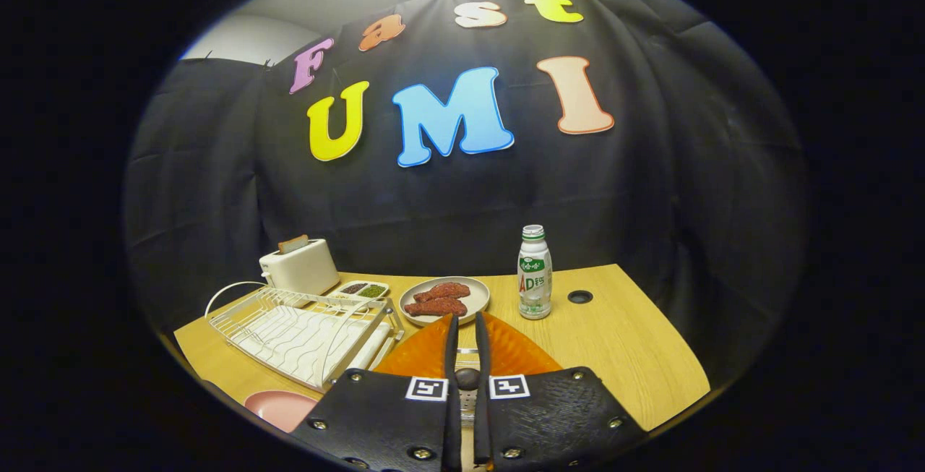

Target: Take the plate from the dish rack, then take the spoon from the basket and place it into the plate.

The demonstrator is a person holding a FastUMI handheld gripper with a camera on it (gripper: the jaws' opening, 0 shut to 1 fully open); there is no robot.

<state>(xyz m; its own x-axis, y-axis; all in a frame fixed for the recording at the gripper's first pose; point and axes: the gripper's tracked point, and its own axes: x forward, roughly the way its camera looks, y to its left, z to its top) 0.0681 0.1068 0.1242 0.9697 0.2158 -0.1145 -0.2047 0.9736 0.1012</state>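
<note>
Gripper (466,317): fingers drawn nearly together, only a thin slit between them. A slim metal piece shows in that slit, low down near the finger bases; I take it for the spoon (467,405), pinched from both sides.

Orange plate (514,353) lies flat on the table (636,349) directly under the fingers. It spreads out to either side of them, and its far point reaches just past the tips.

Just beyond the tips: a pale dish (481,299) of reddish sausages, its near rim close to the plate's far point.

Left of the fingers: white wire rack (303,329), its near corner just beside the plate's left edge. Tight on that side. A pink dish (278,408) sits near the rack's front, at the table's near edge.

Beyond the rack: toaster (300,267) and a small split tray (363,289).

Right, beyond the tips: an upright bottle (535,277), and a cable hole (579,296) past it. Bare table to the right of the plate, out to the right-hand edge. That is the open side.
</note>
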